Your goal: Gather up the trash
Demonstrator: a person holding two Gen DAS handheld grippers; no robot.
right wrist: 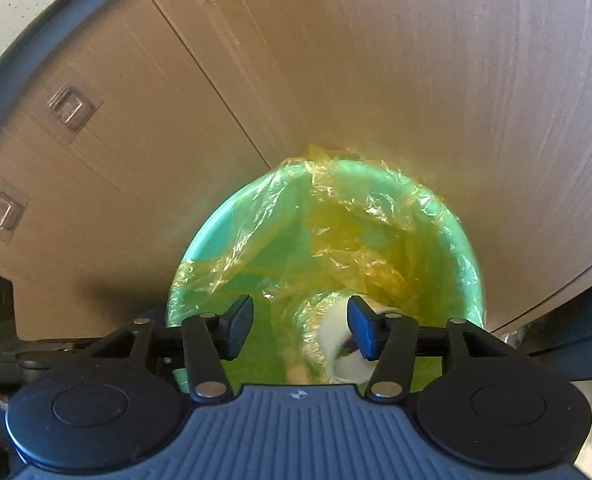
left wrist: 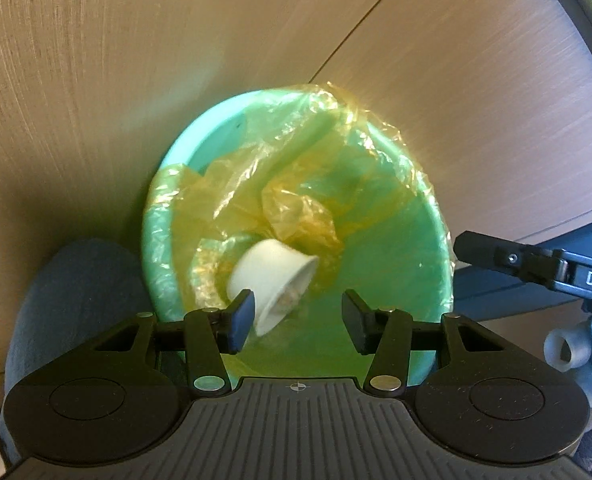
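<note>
Now | white cup [left wrist: 274, 280] inside lined bin [left wrist: 176, 148], below both jaws | both spread wide, empty

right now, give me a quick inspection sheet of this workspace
surface: brown wood-grain panels behind the bin, seam between them
job's things: white paper cup on its side inside the teal bin; yellow liner crumpled, slipped off part of the rim
clutter: two clear adhesive hooks on the panel
grippers: left gripper open over the bin, holding nothing; right gripper open, holding nothing
cables: nothing seen
surroundings: dark blue rounded shape beside the bin, unclear what
</note>
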